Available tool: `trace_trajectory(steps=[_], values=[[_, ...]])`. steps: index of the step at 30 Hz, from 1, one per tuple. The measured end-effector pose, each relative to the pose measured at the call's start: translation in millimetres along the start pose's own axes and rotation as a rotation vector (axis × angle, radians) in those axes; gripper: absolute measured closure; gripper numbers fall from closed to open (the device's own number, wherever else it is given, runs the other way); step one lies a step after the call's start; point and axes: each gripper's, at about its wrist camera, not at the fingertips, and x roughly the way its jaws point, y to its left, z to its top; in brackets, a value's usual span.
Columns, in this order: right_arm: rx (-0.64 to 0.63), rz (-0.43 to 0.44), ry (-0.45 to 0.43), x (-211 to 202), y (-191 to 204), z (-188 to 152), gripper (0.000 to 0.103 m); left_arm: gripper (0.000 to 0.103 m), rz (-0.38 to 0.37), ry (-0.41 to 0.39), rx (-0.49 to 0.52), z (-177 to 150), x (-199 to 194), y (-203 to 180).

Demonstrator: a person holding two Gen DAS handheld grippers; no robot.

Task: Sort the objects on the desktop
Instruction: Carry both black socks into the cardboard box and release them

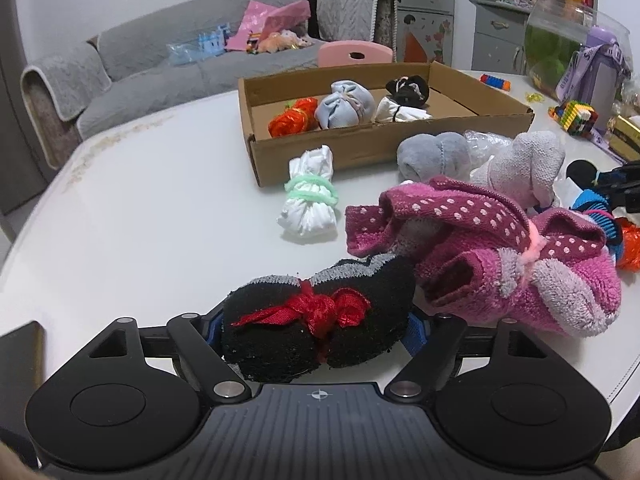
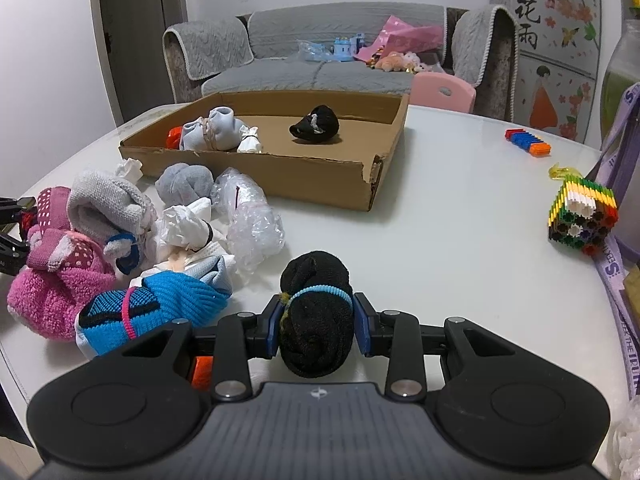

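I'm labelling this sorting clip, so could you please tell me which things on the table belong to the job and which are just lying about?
Belong to the job:
- cardboard tray
- black bundle with red ribbon
- black bundle with blue band
- pink dotted socks
- white bundle with green tie

Lying about:
- block cube
- glass bowl
- purple lanyard

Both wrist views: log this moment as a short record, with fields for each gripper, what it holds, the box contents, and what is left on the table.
left gripper: jaws around the black bundle with red ribbon
right gripper: jaws shut on the black bundle with blue band
cardboard box: four tied bundles inside
table: pink dotted bundle, white bundle with green tie, grey bundles, toy bricks unsorted
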Motion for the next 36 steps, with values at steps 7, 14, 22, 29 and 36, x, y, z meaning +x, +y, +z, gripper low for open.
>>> trace_trajectory(steps=[7, 14, 22, 29, 36], values=[[0.040, 0.005, -0.049, -10.6, -12.1, 4.9, 0.071, 0.021, 0.081, -0.056, -0.005, 5.5, -11.6, 6.4], [0.120, 0.034, -0.198, -41.7, -32.0, 27.3, 0.071, 0.021, 0.112, -0.163, -0.109, 35.7, -43.8, 38.5], [0.129, 0.050, -0.321, -50.8, -42.4, 80.2, 0.071, 0.021, 0.126, -0.251, -0.077, 115.4, -46.6, 40.4], [0.108, 0.060, -0.337, -20.7, -46.9, 121.4, 0.071, 0.021, 0.092, -0.231, -0.033, 172.6, -0.4, 30.6], [0.100, 0.098, -0.295, 22.6, -51.5, 143.1, 0.071, 0.021, 0.039, -0.168, -0.047, 215.9, 69.0, 32.1]])
